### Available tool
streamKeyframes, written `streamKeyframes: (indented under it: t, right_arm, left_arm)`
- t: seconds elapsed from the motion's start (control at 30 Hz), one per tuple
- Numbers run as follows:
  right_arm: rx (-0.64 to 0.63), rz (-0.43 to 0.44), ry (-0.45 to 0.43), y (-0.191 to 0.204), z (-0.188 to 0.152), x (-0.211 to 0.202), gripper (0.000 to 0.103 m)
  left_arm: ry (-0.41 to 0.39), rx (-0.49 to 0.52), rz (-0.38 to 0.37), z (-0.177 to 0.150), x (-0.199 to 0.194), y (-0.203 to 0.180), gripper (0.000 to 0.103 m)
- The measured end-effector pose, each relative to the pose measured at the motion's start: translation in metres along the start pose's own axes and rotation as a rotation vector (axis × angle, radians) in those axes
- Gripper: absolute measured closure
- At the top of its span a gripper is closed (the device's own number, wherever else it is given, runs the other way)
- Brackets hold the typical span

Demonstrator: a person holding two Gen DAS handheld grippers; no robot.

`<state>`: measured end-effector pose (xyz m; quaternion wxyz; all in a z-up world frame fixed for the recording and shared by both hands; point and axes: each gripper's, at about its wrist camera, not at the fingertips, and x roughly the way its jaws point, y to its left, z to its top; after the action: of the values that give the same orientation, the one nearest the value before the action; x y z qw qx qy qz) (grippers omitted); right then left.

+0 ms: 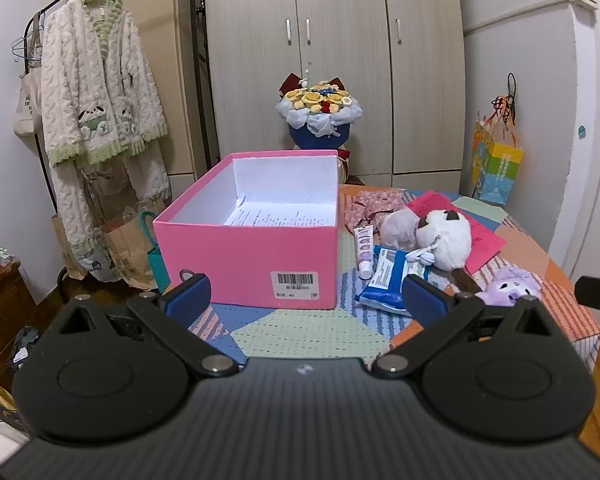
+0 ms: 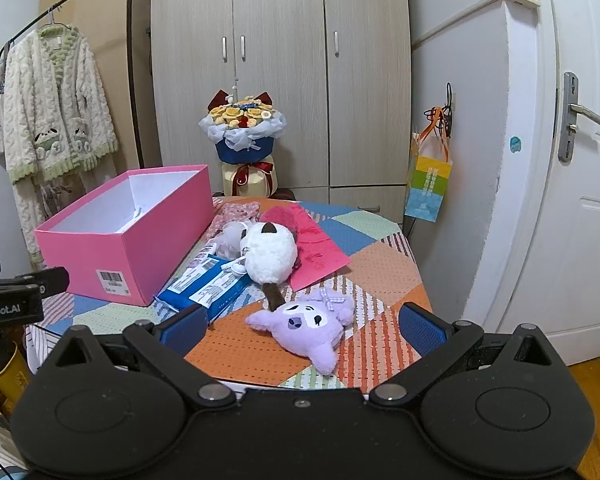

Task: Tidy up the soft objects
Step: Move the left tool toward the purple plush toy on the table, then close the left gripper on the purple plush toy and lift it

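An open pink box (image 1: 256, 252) (image 2: 116, 248) with a printed sheet inside stands on the left of the patchwork table (image 1: 308, 332). To its right lie a white plush with brown ears (image 1: 446, 238) (image 2: 270, 254), a purple plush (image 2: 314, 326) (image 1: 510, 286), a blue wipes pack (image 1: 386, 278) (image 2: 204, 286), a tube (image 1: 364, 252) and a pink floral cloth (image 1: 374, 202). My left gripper (image 1: 306, 298) hovers open just before the box's front wall. My right gripper (image 2: 302, 326) is open, with the purple plush lying between its fingers' line.
A pink paper sheet (image 2: 318, 250) lies under the white plush. A flower bouquet (image 2: 244, 128) stands behind the table before a wardrobe (image 2: 280, 72). A fleece robe (image 1: 96, 92) hangs on a rack at left. A colourful bag (image 2: 428, 186) hangs by the door.
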<state>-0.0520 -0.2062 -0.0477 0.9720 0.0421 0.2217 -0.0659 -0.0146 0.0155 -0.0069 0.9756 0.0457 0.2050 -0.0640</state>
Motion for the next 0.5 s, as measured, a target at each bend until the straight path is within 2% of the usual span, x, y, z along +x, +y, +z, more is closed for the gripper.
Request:
streamKeyframes:
  t: [0.3,0.5]
  right_arm:
    - [-0.082,0.054,-0.056,0.001,0.009,-0.014,0.000]
    - [-0.096,0.091,-0.045,-0.005,0.015,-0.012,0.000]
  left_arm:
    - [-0.026,0.016,-0.037,0.009,-0.007,0.007,0.000]
    - [-0.015,-0.014,-0.158,0.024,-0.009,0.011,0.000]
